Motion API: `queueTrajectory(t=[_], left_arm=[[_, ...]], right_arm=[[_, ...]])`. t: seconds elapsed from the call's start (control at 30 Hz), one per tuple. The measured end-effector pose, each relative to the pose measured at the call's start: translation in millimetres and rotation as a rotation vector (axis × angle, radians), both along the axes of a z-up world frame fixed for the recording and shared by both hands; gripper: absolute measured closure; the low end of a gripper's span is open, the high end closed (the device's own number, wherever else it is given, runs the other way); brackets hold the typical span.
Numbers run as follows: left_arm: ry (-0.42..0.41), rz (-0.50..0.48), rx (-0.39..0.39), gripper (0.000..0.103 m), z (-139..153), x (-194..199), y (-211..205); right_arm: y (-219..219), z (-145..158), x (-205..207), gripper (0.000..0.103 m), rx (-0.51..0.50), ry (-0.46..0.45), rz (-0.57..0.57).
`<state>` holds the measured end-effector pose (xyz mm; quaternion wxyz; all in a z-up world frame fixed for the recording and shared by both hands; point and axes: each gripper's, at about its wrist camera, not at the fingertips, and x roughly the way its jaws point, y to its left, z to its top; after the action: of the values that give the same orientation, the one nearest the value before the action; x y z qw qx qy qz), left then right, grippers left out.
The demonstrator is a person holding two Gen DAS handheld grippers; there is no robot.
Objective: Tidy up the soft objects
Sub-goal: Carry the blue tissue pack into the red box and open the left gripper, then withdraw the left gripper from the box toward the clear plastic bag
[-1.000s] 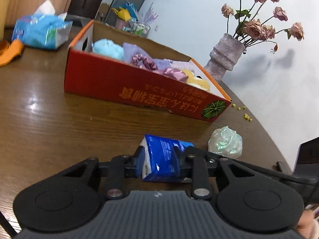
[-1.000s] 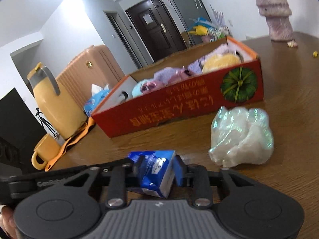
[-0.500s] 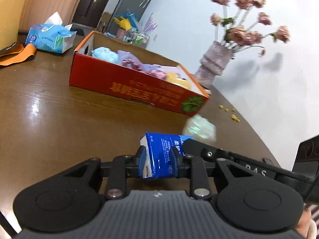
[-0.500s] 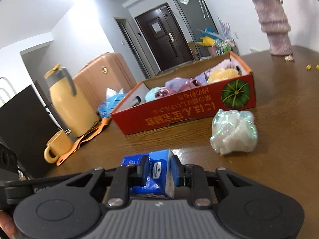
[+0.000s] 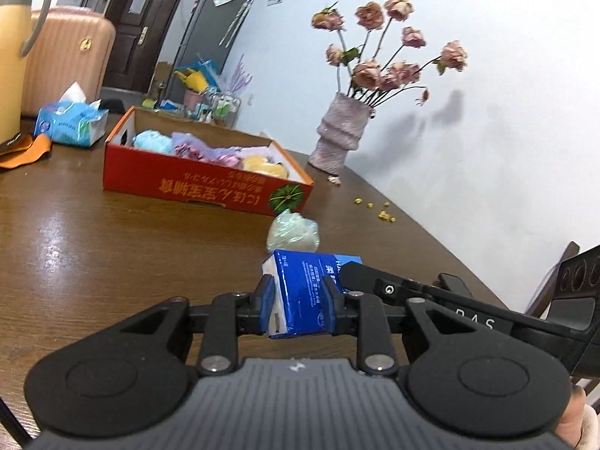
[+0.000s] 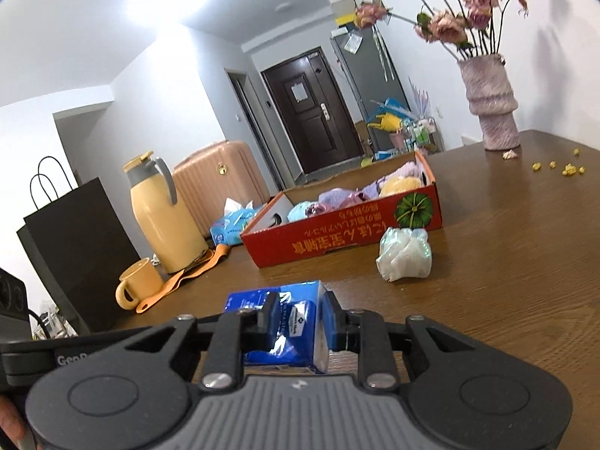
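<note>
A blue tissue pack (image 5: 305,292) is clamped between both grippers above the brown table. My left gripper (image 5: 300,302) is shut on one end of it. My right gripper (image 6: 296,322) is shut on the other end of the pack (image 6: 292,318). A red cardboard box (image 5: 195,187) further back holds several soft items in blue, purple and yellow; it also shows in the right wrist view (image 6: 337,232). A pearly white soft bundle (image 5: 293,231) lies on the table in front of the box's corner, seen too from the right (image 6: 405,253).
A purple vase with dried roses (image 5: 341,138) stands at the far table edge, yellow crumbs (image 5: 382,214) near it. A blue tissue box (image 5: 69,125), yellow jug (image 6: 161,213), yellow mug (image 6: 137,287), orange strap (image 6: 187,273) and black paper bag (image 6: 75,247) are on the left side.
Both grippers have lifted and pulled back with the tissue pack, so the box and white bundle look smaller and farther. Both grips are unchanged.
</note>
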<state>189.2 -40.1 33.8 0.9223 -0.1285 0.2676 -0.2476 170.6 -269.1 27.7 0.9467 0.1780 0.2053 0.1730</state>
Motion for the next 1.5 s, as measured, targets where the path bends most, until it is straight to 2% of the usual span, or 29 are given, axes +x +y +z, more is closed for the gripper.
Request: queueTrajectory(t=[0.17,0.33,0.53,0.63,0.8,0.9,0.93,0.97,1.0,1.07,1.2,1.3,1.37,1.5], left_arm=[[-0.028,-0.007,-0.014,0.077,7.6,5.7,-1.1],[-0.051,-0.019,-0.033,0.077,25.2,42.5,-1.1],[-0.096,-0.019,-0.014,0.077,54.7,139.1,-7.7],[-0.065,-0.013,-0.003,0.077,58.8,205.1,-11.6],[0.023,0.025,0.015,0.077,44.3,300.9,-16.7],[0.061,0.032,0.045,0.077,24.0,339.6,-19.4],[0.071,0.038,0.067,0.076,15.7,350.7,-21.3],[0.075,0.05,0.091,0.07,5.6,360.6,-23.1],[0.08,0.065,0.112,0.063,-3.5,367.3,-24.2],[0.088,0.078,0.151,0.062,-17.0,372.5,-23.0],[0.077,0.076,0.148,0.057,-20.1,368.9,-13.5],[0.054,0.096,0.172,0.056,-9.4,360.6,-10.3],[0.022,0.109,0.189,0.054,3.5,347.2,-5.0],[-0.057,0.175,0.246,0.045,35.4,307.7,7.2]], right_arm=[[-2.0,7.0,2.0,0.08,0.005,-0.024,-0.01],[-4.7,27.9,33.4,0.08,-0.006,-0.064,-0.006],[-13.3,62.6,131.2,0.08,0.0,-0.07,0.014],[-14.0,71.6,198.5,0.08,-0.007,-0.039,0.014],[-7.3,64.1,306.7,0.08,-0.059,0.037,0.011],[-4.6,48.7,357.5,0.078,-0.071,0.099,0.009],[-3.4,42.1,370.5,0.077,-0.076,0.119,0.016],[-2.5,33.2,383.6,0.077,-0.088,0.135,0.017],[-0.5,25.0,392.9,0.074,-0.112,0.148,0.006],[2.9,10.1,401.5,0.07,-0.178,0.173,-0.03],[-2.6,2.4,398.0,0.071,-0.17,0.166,-0.025],[-6.1,12.7,390.2,0.07,-0.185,0.154,-0.03],[-8.2,24.8,378.2,0.066,-0.193,0.138,-0.019],[-15.9,55.3,340.0,0.06,-0.245,0.085,-0.003]])
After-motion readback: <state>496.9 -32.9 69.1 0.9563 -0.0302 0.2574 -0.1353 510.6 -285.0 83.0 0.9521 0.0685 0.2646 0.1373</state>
